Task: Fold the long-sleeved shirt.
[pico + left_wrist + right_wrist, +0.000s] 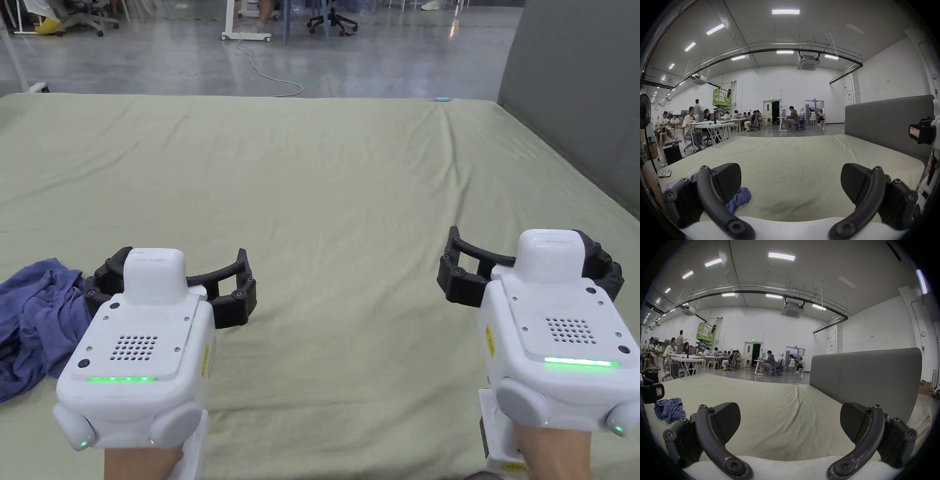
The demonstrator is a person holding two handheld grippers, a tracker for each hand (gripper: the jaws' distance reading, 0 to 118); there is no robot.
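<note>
A crumpled blue-purple shirt (34, 319) lies in a heap at the near left edge of the pale green bed sheet (325, 206). My left gripper (172, 284) hovers just right of the heap, jaws wide apart and empty. In the left gripper view the shirt (741, 197) peeks out behind the left jaw. My right gripper (531, 265) floats over the sheet at the near right, also open with nothing between its jaws. The right gripper view has the shirt (669, 408) far off to the left and the left gripper (651, 391) at the frame's edge.
A grey padded headboard (575, 94) rises along the bed's right side. Beyond the far edge is a shiny floor with a white cable (269, 75), desks and seated people (692, 123). A phone (664, 173) lies by the bed's left edge.
</note>
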